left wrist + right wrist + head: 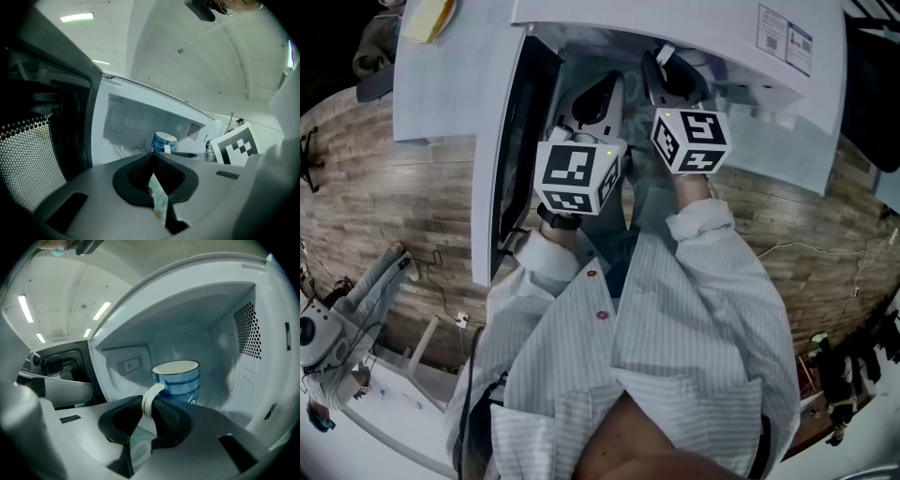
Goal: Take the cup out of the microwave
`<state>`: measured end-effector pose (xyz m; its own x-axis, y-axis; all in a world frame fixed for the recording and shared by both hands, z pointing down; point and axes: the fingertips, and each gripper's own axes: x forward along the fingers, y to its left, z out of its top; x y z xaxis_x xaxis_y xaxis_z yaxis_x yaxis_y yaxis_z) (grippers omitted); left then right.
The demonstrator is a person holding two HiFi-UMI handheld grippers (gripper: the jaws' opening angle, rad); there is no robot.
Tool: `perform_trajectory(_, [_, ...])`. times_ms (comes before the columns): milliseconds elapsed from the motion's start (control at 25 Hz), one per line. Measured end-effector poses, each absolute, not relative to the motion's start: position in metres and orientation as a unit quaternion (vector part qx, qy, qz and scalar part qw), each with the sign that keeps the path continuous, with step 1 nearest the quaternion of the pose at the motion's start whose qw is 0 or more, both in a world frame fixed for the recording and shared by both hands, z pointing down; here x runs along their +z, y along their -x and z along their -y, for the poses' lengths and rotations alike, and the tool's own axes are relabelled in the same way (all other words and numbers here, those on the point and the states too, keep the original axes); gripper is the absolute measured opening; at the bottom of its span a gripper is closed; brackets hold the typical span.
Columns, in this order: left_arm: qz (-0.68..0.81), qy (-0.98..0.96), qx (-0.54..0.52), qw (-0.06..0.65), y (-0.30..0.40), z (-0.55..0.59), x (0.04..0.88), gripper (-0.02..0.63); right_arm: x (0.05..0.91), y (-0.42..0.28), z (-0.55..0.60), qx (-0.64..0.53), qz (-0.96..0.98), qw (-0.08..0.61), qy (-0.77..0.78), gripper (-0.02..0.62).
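A blue striped cup (179,378) with a white inside stands upright in the white microwave (234,301). Its white handle (148,401) points toward me and sits between the pads of my right gripper (149,405), which is shut on it. In the left gripper view the same cup (163,142) shows deep in the cavity, past my left gripper (152,157). That gripper's jaws meet at the tips with nothing between them, outside the opening. From the head view both grippers, left (598,98) and right (672,73), reach into the microwave (675,19); the cup is hidden there.
The microwave door (502,150) hangs open to the left, and its mesh window (33,159) is close beside my left gripper. The microwave sits on a white counter (441,94) with a yellow item (427,19) at its far corner. Wood flooring (384,197) lies below.
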<state>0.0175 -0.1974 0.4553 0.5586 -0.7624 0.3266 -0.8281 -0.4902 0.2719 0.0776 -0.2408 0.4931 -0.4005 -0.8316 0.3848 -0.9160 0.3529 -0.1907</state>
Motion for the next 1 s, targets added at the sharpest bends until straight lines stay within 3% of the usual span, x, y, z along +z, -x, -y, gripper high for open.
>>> perform_trajectory(1000, [0.476, -0.855, 0.077, 0.192, -0.014, 0.198, 0.445, 0.009, 0.482, -0.066, 0.230, 0.196, 0.831, 0.093, -0.511, 0.072])
